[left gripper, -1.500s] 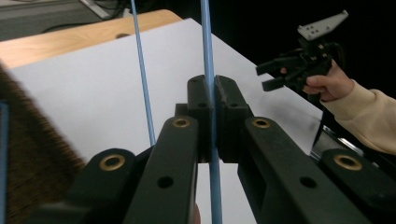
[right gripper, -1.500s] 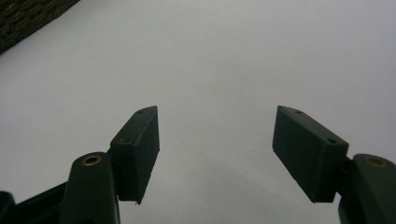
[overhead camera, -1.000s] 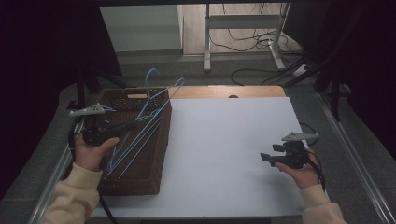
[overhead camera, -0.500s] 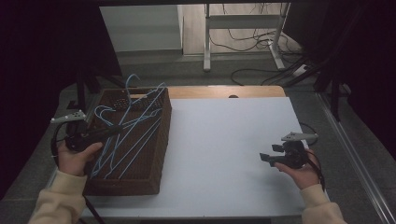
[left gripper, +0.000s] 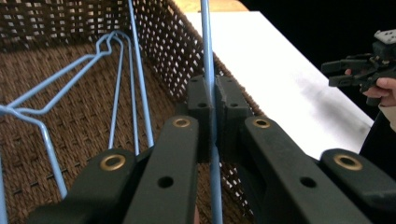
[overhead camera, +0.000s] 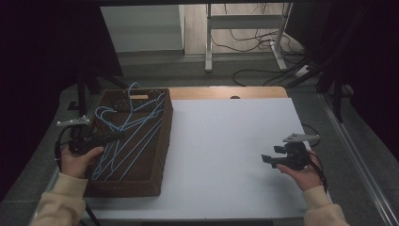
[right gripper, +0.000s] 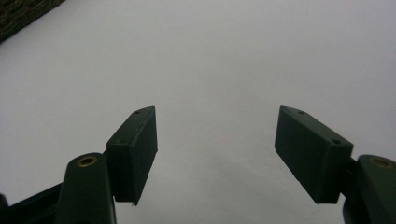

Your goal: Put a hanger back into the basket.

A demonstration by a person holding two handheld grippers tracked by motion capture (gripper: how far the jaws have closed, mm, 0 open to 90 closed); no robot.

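My left tongs (left gripper: pixel 212 100) are clenched on a blue wire hanger (left gripper: pixel 208 56). In the left gripper view the wire runs straight up between the two black pads, which press it from both sides, and it goes on past the tips toward the far wall of the wicker basket (left gripper: pixel 70 126). In the high view the same left tongs (overhead camera: pixel 115 136) reach in over the basket's near-left rim, my left hand (overhead camera: pixel 77 157) just outside that rim.

More blue hangers (overhead camera: pixel 134 127) lie in a loose, crossed heap inside the basket (overhead camera: pixel 162 141), beyond and beside my left tongs. I cannot tell where the gripped one ends among them. To the left of the pads in the left gripper view, two further hanger loops (left gripper: pixel 114 42) lie on the woven floor, apart from the gripped wire.

My right tongs (right gripper: pixel 215 154) are released: the jaws stand wide apart with nothing between them, the white counter (right gripper: pixel 210 60) bare beneath. In the high view the right tongs (overhead camera: pixel 270 159) sit over the counter (overhead camera: pixel 226 141), well apart from the basket, pointing toward it, held by my right hand (overhead camera: pixel 303 174).
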